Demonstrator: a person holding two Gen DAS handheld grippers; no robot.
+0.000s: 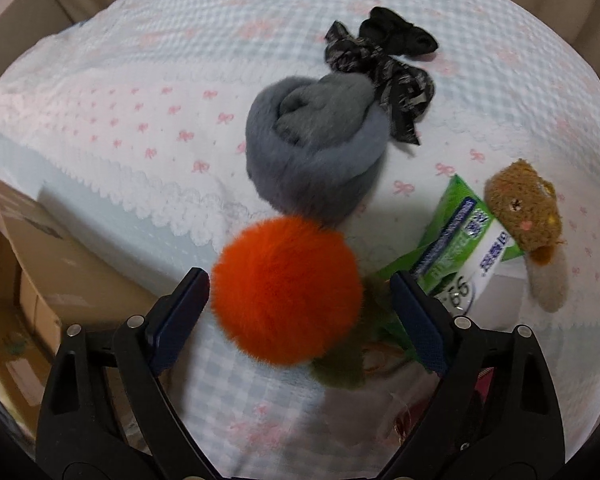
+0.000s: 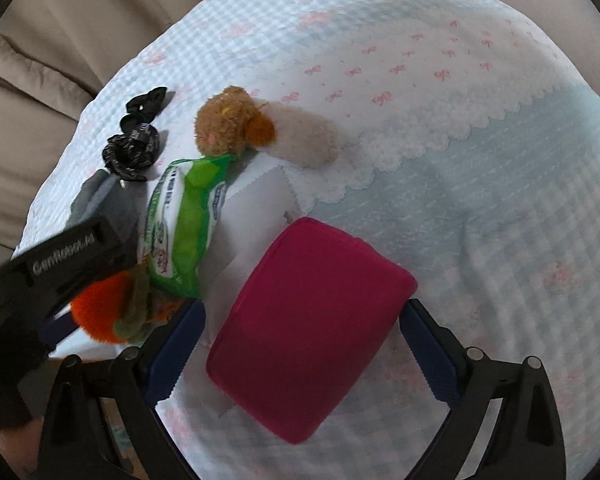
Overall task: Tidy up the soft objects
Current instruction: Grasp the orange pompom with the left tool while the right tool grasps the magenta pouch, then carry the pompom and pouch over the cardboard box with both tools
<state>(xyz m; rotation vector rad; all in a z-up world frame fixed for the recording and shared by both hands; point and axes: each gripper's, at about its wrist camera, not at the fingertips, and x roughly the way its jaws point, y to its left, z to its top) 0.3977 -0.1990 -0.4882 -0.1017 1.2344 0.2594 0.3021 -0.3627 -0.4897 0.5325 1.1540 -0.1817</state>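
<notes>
A fluffy orange pompom [image 1: 286, 288] with green felt leaves lies on the bed, between the fingers of my left gripper [image 1: 298, 284]. The left pad brushes its fur and the right pad stands clear of it. In the right wrist view a flat magenta pouch [image 2: 308, 328] lies between the fingers of my right gripper [image 2: 302, 308], with the pads apart from its sides. Beyond the pompom are a rolled grey fleece [image 1: 316, 148], a black patterned ribbon [image 1: 380, 68], a brown plush toy [image 1: 524, 212] and a green wipes packet [image 1: 460, 240].
Everything lies on a blue-checked quilt with pink bows [image 2: 480, 160]. A white cloth [image 2: 260, 200] sits under the wipes packet [image 2: 180, 232]. The left gripper's black frame [image 2: 64, 264] crosses the right view's left side. Cardboard boxes [image 1: 40, 260] stand below the bed's left edge.
</notes>
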